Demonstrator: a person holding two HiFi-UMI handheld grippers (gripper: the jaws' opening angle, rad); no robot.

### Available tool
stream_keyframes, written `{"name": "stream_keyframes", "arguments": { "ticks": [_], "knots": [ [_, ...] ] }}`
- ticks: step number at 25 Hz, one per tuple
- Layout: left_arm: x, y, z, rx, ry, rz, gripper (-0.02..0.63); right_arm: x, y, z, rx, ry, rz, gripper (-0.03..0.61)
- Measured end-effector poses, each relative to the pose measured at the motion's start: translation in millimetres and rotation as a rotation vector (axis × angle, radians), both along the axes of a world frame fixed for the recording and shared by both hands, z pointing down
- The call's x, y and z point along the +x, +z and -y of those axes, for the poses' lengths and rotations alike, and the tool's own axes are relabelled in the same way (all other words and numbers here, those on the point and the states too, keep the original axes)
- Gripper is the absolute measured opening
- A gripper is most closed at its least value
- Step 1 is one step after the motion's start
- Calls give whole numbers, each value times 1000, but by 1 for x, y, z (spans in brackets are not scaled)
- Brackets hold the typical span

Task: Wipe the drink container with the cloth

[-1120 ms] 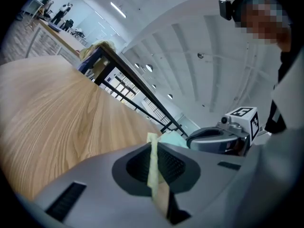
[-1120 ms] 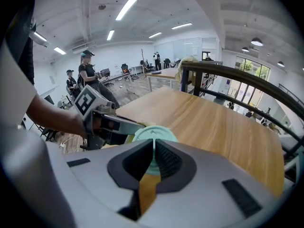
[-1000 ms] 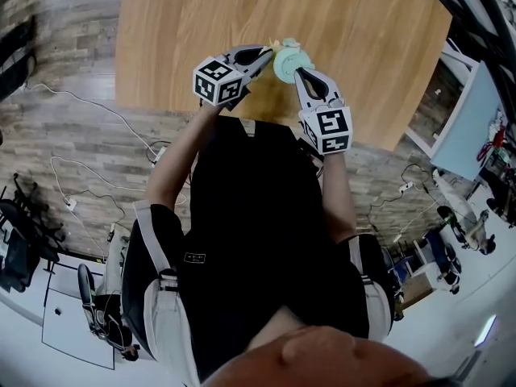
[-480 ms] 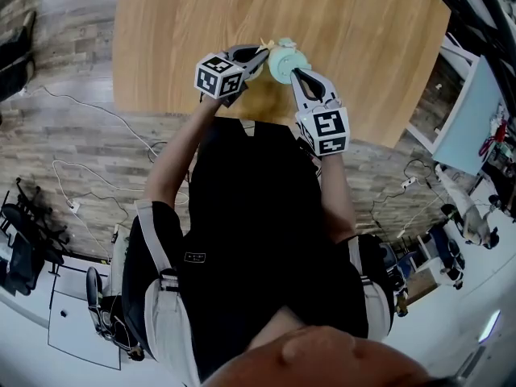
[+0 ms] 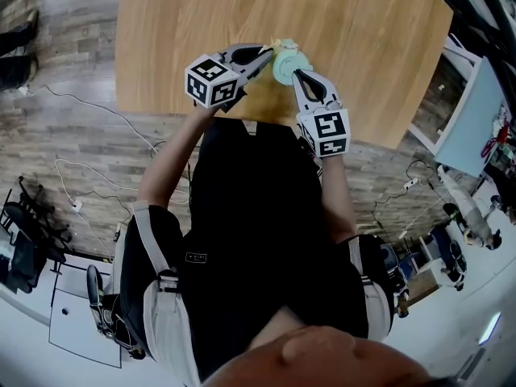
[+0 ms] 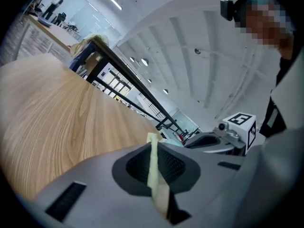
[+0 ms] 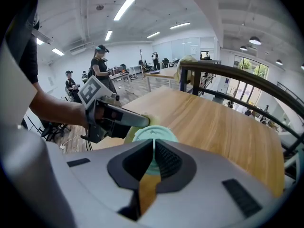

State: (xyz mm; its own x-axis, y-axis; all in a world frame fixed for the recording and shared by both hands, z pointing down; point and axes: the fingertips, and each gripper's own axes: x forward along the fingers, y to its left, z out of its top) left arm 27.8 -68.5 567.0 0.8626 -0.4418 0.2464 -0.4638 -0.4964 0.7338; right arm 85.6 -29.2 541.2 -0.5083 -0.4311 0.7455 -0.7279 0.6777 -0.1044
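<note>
Head view: my left gripper (image 5: 264, 54) pinches the cloth (image 6: 153, 167) at the cup's (image 5: 289, 63) nine o'clock; my right gripper (image 5: 299, 74) clamps the cup.

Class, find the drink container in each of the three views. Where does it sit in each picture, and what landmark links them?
Head view: drink container upper centre, between left tool and right tool.
Left gripper view: only a pale green sliver, right of the top of the cloth.
Right gripper view: picture centre, its lid at the right tool's tip.
Shared landmark: the wooden table.
</note>
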Motion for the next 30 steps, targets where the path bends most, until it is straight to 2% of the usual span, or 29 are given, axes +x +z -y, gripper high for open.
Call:
{"name": "stream_keyframes", "arguments": {
  "ticks": [5, 25, 30],
  "knots": [
    [7, -3, 5, 5, 16, -14, 31, 1, 1, 0, -3, 1, -3, 35],
    [19, 80, 5, -150, 61, 32, 31, -1, 0, 2, 5, 12, -2, 35],
    [18, 73, 5, -142, 76, 25, 31, -1, 0, 1, 6, 13, 0, 35]
  ]
}}
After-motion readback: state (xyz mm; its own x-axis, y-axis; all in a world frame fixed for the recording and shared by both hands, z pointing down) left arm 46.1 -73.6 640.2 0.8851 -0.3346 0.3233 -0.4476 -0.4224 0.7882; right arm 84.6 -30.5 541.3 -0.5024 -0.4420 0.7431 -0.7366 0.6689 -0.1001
